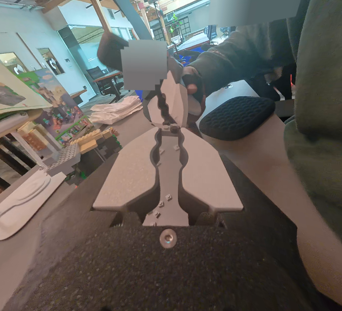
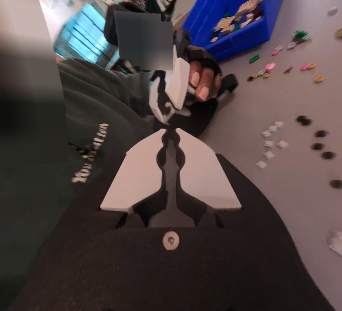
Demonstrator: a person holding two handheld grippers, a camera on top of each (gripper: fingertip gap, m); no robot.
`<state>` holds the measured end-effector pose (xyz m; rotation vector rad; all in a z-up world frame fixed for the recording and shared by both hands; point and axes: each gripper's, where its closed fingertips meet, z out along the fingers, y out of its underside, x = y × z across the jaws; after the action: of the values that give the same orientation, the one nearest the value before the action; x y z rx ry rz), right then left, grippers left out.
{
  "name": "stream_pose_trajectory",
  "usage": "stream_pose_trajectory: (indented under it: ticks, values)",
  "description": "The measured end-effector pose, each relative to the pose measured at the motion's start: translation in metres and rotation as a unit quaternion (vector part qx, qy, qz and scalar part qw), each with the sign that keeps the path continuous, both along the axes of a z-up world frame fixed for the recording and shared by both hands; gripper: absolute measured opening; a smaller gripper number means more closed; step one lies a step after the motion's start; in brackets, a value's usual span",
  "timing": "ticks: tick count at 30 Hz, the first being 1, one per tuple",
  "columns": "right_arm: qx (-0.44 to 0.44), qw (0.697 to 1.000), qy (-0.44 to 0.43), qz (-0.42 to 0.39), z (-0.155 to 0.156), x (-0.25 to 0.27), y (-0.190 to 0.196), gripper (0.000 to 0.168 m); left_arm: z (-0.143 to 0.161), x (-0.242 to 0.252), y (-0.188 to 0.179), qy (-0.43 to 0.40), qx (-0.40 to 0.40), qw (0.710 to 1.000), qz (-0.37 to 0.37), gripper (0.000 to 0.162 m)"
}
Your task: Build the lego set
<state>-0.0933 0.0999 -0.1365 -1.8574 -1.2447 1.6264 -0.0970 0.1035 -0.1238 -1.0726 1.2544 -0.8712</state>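
In the left wrist view my left gripper (image 1: 169, 129) is shut on a small grey Lego plate (image 1: 167, 130) with studs, held up in the air. A dark round piece (image 1: 174, 128) sits on the plate. My right gripper (image 1: 167, 122) meets it tip to tip from above and is shut on a small dark piece (image 1: 165, 122) right over the plate. In the right wrist view, which is blurred, my right gripper (image 2: 171, 130) faces the left gripper (image 2: 169, 120). Something dark shows between the tips. A person's hand (image 2: 201, 79) holds the left gripper.
A blue bin (image 2: 240, 5) with tan bricks stands on the grey table (image 2: 277, 98), with small loose pieces (image 2: 273, 142) scattered beside it. At the left a partly built Lego model (image 1: 88, 144), the set's box (image 1: 55, 98), white bags (image 1: 114, 109) and a black armrest (image 1: 236, 116). Both grippers' tips are close together, under 4 cm apart.
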Motion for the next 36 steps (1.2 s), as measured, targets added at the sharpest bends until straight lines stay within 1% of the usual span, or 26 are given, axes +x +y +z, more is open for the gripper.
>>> stream_pose_trajectory:
  ticks: [2,4,6,8,10,12,16,19,28,36]
  values:
    - [0.128,0.990,-0.054,-0.027,-0.018,0.011,0.020,0.013,-0.001,-0.005,0.013,0.006,-0.019,0.999,0.026,0.016]
    - [0.254,0.959,-0.120,-0.041,-0.041,0.024,0.039,0.016,-0.003,-0.011,0.026,0.008,-0.043,0.998,0.047,0.016]
    - [0.333,0.926,-0.179,-0.028,-0.065,0.033,0.049,0.017,-0.008,-0.015,0.037,0.015,-0.072,0.995,0.064,0.016]
    - [0.364,0.905,-0.221,0.001,-0.086,0.036,0.051,0.017,-0.014,-0.016,0.043,0.020,-0.099,0.992,0.070,0.016]
    - [0.376,0.895,-0.240,0.020,-0.097,0.035,0.052,0.017,-0.021,-0.016,0.047,0.029,-0.122,0.989,0.073,0.016]
    - [0.392,0.883,-0.255,0.021,-0.099,0.035,0.064,0.017,-0.027,-0.017,0.051,0.036,-0.137,0.987,0.079,0.016]
    - [0.381,0.882,-0.278,0.006,-0.098,0.036,0.092,0.017,-0.032,-0.016,0.052,0.038,-0.156,0.984,0.077,0.016]
    - [0.372,0.880,-0.294,0.008,-0.104,0.035,0.104,0.016,-0.034,-0.015,0.052,0.039,-0.159,0.984,0.073,0.016]
    - [0.350,0.884,-0.309,0.021,-0.117,0.031,0.108,0.014,-0.034,-0.014,0.049,0.039,-0.157,0.985,0.066,0.016]
    - [0.341,0.888,-0.308,0.021,-0.118,0.032,0.106,0.013,-0.035,-0.013,0.049,0.043,-0.153,0.985,0.066,0.016]
